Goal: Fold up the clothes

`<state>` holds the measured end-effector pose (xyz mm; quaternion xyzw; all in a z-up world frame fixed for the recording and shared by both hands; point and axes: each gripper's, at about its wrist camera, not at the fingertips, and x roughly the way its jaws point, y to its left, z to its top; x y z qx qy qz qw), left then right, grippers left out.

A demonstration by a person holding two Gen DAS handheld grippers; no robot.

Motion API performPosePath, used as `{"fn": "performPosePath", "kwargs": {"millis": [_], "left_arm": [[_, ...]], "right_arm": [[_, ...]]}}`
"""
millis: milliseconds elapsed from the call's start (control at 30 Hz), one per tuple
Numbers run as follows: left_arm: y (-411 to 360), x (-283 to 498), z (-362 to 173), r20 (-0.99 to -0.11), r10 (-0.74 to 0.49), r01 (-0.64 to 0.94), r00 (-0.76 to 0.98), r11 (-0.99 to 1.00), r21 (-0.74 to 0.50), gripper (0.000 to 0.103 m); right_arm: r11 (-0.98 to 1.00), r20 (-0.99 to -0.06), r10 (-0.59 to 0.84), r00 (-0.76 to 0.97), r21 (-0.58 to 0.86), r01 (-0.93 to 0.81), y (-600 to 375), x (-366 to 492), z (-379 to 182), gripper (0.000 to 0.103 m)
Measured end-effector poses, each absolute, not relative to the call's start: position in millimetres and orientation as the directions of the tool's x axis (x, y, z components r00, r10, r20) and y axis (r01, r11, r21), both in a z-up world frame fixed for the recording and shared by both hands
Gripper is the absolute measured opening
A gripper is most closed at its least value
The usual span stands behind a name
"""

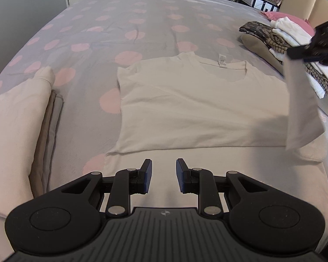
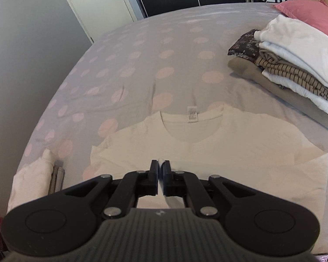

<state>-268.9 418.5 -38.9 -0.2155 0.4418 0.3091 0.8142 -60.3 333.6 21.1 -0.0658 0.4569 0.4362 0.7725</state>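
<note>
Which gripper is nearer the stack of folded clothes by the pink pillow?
Right. The right gripper, pinching a flap of the white T-shirt, hangs just in front of the stack of folded clothes; the left gripper is open over the shirt's near hem.

Matt cream cotton-like T-shirt (image 1: 196, 109) on smooth grey bedspread (image 1: 120, 28) of cloth printed with pink dots. Matt black plastic left gripper (image 1: 163, 174), ribbed blue pads, probably rubber, bright metal pivots.
</note>
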Motion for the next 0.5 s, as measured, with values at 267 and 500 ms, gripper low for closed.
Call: {"fn": "performPosePath", "kwargs": {"millis": [267,500], "left_arm": [[423,-251,-45,-0.835,0.256,-0.674,0.486,0.719,-0.172,0.027],[424,-219,-63,-0.838,0.201,-0.677,0.507,0.695,-0.242,0.027]], "right_arm": [[0.615,-0.791,0.590,0.163,0.310,-0.725,344,-52,-4,0.024],[0.679,-0.829,0.523,0.197,0.267,-0.684,308,-17,-22,0.028]]}}
